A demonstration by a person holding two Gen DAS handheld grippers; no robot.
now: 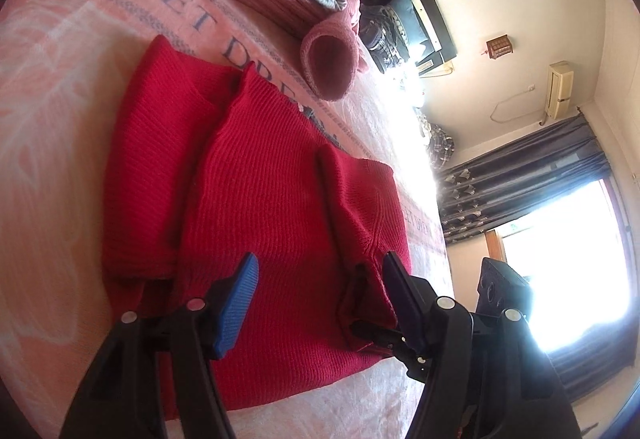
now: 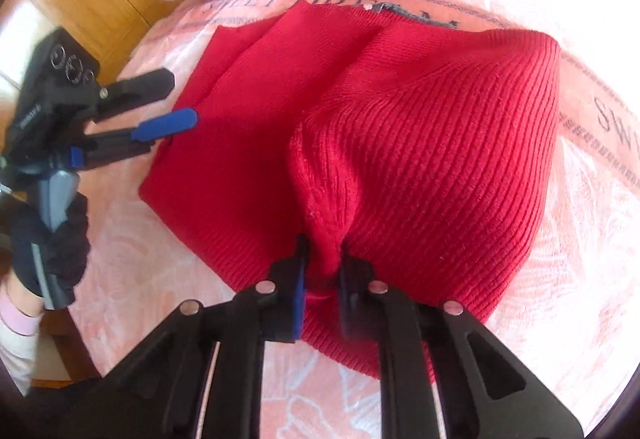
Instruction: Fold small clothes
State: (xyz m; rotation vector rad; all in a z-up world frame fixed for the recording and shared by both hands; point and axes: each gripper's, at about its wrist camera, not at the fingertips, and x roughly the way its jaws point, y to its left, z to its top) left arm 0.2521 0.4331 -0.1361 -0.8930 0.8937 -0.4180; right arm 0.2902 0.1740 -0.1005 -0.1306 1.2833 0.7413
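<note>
Red sweater (image 2: pixel 360 127) on bed (image 2: pixel 580 239), sleeves folded in; final fold left. Right gripper (image 2: pixel 322 279) pinches hem at 6 o'clock; left gripper (image 2: pixel 168 103) wide, empty.

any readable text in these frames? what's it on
"SWEET DRE…" – printed on the pink bedspread, left wrist view; the rest runs under the red knit garment.
"…ET DRE…" – same bedspread, second print by the far edge, partly washed out.
"…EET DRE…M" and "SW…" – same bedspread in the right wrist view, cut off by the garment and the frame edge.
Small print on the left gripper body: too blurred to read.
</note>
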